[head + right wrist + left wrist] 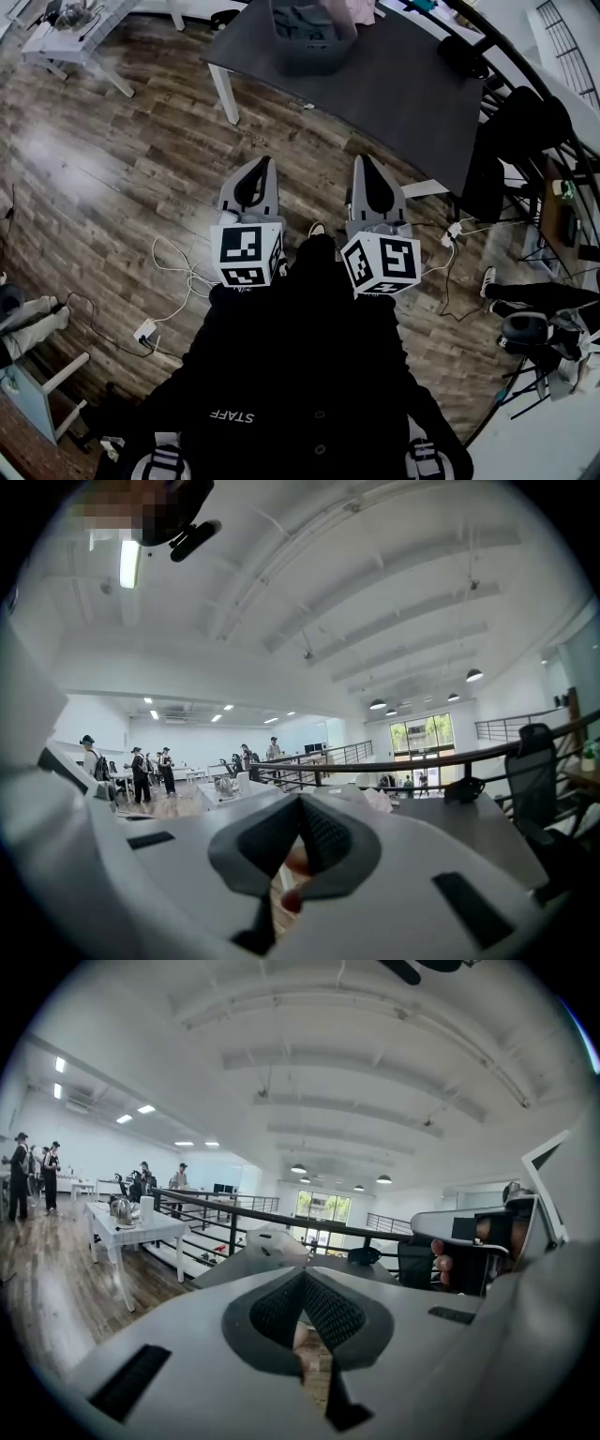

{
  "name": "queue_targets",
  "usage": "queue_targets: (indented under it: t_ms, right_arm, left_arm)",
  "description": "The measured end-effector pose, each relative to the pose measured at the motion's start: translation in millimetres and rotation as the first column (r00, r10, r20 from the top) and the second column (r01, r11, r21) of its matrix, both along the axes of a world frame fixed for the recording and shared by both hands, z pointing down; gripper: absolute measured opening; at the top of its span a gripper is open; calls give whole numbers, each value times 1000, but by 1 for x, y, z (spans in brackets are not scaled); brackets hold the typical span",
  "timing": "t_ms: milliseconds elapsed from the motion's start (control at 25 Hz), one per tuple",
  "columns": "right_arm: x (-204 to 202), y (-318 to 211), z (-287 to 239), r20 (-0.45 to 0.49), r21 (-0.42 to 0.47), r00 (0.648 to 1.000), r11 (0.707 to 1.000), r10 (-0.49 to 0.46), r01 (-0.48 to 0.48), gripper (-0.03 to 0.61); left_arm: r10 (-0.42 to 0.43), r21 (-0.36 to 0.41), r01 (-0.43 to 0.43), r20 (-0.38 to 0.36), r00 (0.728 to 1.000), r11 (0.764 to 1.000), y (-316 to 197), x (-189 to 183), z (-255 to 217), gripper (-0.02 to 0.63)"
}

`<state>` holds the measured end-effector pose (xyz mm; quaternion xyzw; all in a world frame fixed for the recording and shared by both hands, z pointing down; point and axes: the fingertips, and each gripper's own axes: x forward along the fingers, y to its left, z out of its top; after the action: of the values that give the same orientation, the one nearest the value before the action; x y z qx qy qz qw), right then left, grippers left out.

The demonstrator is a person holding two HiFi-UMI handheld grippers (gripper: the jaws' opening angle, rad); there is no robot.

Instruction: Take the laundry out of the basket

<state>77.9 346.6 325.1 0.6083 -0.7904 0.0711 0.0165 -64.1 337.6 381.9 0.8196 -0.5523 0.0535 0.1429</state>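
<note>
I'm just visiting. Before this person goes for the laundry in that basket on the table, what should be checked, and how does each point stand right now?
1. Laundry in the grey plastic basket: ok, dark cloth lies inside.
2. Basket within reach: not ok, it stands on the dark rectangular table, ahead of both grippers.
3. Left gripper empty: ok, jaws together, nothing between them.
4. Right gripper empty: ok, likewise.
5. Jaws open to grab: not ok, both are shut.
6. Footing: not ok, white cables lie on the wooden floor beside the person.
</note>
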Motion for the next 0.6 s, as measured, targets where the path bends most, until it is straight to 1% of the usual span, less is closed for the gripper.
queue_targets:
  t_ms: [160,360,480,600]
  right_arm:
    - [-3,-19,5,-2,-8,1000,1000,-20,20,15]
    - [1,-60,15,-2,-9,999,999,-42,42,15]
    - [6,-90,22,4,-3,999,999,-53,53,15]
    - [13,-131,23,18,3,998,998,-57,57,15]
  left_arm:
    - [-22,-13,22,4,1000,1000,-15,-6,7,2]
    - [-56,-30,56,14,998,998,-47,-5,20,2]
    - [-90,-29,91,27,996,995,-77,-8,26,2]
    - [-126,-12,126,32,992,992,-117,-12,22,2]
